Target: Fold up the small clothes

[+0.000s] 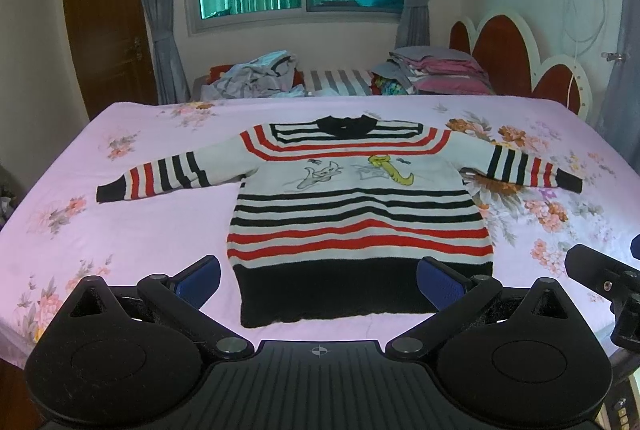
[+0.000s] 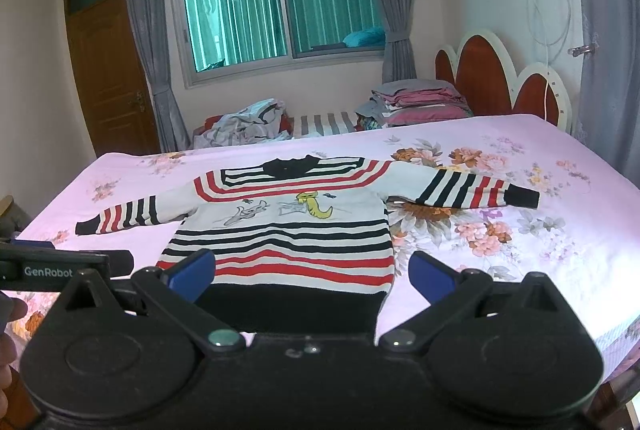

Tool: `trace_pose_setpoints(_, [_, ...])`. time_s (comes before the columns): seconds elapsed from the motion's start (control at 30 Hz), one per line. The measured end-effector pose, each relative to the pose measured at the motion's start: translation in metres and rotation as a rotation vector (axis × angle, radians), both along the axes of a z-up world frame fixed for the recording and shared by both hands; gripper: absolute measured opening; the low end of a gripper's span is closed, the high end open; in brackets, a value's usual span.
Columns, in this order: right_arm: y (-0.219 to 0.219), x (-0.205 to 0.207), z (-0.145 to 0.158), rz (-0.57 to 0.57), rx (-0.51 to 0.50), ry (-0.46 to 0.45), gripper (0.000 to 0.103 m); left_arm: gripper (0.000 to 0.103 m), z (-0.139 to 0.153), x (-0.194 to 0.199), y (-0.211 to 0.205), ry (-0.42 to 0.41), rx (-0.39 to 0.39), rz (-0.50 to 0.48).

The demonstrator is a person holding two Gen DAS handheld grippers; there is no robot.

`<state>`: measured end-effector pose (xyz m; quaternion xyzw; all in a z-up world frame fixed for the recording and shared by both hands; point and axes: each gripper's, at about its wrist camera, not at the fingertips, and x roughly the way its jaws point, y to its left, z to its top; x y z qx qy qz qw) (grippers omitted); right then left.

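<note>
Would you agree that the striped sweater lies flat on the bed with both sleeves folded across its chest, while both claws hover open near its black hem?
Not quite: the sleeves are not folded in. The left wrist view shows the sweater flat on the bed with both sleeves spread straight out to the sides. The rest holds: the left claw and right claw are open near the black hem.
</note>
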<state>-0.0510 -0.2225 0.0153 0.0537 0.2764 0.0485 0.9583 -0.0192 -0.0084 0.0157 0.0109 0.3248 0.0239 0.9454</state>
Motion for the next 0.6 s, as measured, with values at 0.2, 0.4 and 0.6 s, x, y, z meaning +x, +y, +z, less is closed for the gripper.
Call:
trace_pose_setpoints(0.2, [-0.0012, -0.0001, -0.0003, 0.0, 0.004, 0.001, 0.103, 0.103, 0.001, 0.0031, -0.0063, 0.002, 0.006, -0.005])
trace_pose_setpoints(0.4, [-0.0019, 0.0005, -0.0007, -0.002, 0.003, 0.001, 0.103, 0.103, 0.0014, 0.0049, -0.009, 0.004, 0.006, -0.006])
trace_pose_setpoints(0.6, [-0.0033, 0.0013, -0.0011, -0.002, 0.004, 0.001, 0.103, 0.103, 0.0012, 0.0053, -0.0097, 0.004, 0.006, -0.007])
